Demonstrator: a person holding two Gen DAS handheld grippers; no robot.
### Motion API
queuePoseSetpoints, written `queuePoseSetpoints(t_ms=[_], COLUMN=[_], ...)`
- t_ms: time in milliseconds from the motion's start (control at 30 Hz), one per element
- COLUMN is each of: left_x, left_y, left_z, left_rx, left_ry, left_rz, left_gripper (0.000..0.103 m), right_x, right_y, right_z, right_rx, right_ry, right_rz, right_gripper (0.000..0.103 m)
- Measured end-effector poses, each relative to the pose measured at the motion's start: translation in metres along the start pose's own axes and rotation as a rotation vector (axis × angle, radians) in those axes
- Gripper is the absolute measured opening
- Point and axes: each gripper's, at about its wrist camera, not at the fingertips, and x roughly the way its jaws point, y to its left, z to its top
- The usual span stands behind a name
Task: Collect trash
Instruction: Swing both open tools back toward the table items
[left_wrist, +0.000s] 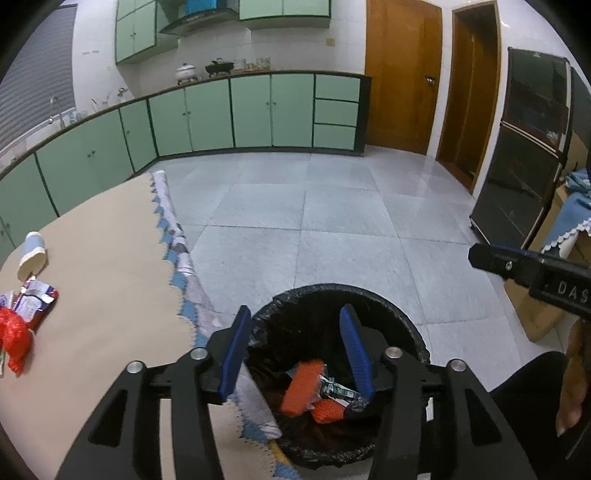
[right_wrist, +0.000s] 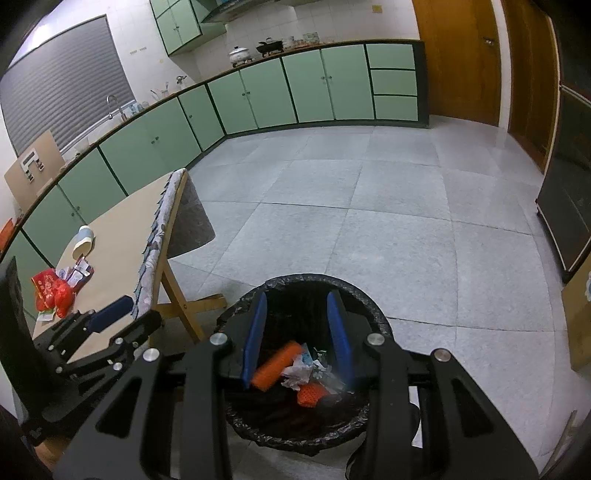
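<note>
Both grippers, left (left_wrist: 293, 349) and right (right_wrist: 297, 338), over bin (left_wrist: 413, 325), fingers apart, empty. "DAS" legible on right gripper's side. Wrappers (left_wrist: 35, 304) on table (left_wrist: 110, 258), print unreadable.

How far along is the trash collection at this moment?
Done: orange packets and crumpled paper lie in the black-lined bin. In hand: nothing; the left gripper and right gripper stand open over the bin. Left: red wrappers and a cup on the table.

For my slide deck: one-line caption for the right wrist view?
Open right hand-held gripper above black-lined trash bin holding orange wrappers.
</note>
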Motion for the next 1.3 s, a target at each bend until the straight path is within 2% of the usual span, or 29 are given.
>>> queuePoseSetpoints(t_ms=[800,933,1033,1300], left_x=[-0.053,-0.068,-0.081,-0.109], left_y=[0.037,0.055,0.078,0.171], left_z=[-0.003,-0.01,-0.02,-0.06], left_rx=[-0.067,-0.104,-0.132,-0.265], left_ry=[-0.07,-0.086,-0.099,-0.092], left_rz=[0.057,0.087,0.155,0.367], left_gripper=[0.054,0.057,0.063,0.064], right_x=[-0.019,-0.018,-0.013,0.016], right_y=[0.044,0.058,0.08,0.167], right_z=[0.001,-0.001,-0.005,-0.011], right_rx=[-0.074,-0.097,-0.131,-0.269], right_ry=[-0.013,-0.008,0.002,0.037], right_rz=[0.029,0.049,0.083,0.203], right_gripper=[0.034,0.039,0.045,0.047])
